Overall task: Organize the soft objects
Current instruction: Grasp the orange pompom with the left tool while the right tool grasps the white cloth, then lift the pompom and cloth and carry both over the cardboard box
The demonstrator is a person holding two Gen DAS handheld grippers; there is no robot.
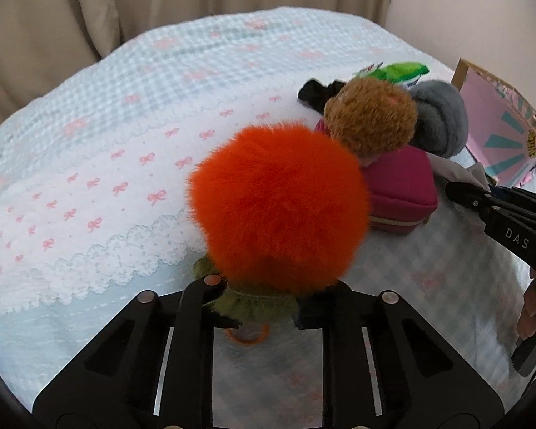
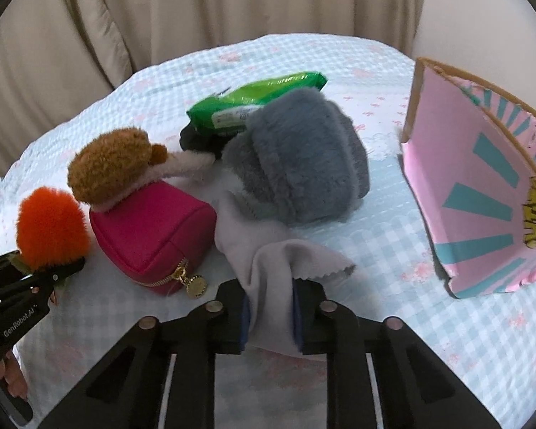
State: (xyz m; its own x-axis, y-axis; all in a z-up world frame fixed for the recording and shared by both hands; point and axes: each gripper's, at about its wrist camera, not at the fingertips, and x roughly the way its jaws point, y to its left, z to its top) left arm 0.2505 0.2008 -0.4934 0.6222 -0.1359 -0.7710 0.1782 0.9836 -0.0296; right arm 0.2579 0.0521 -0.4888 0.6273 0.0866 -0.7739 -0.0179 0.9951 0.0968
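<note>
A fluffy orange pompom with a green leafy base rests on the bed, and my left gripper is shut on that base; the pompom and left gripper also show at the left of the right wrist view. My right gripper is shut on a pale grey cloth that trails under a grey furry plush. A brown plush bear leans on a magenta zip pouch. The right gripper enters the left wrist view from the right.
A green wipes pack and a black item lie behind the plush toys. An open pink cardboard box stands at the right. The checked blue bedspread stretches left, with beige curtains behind.
</note>
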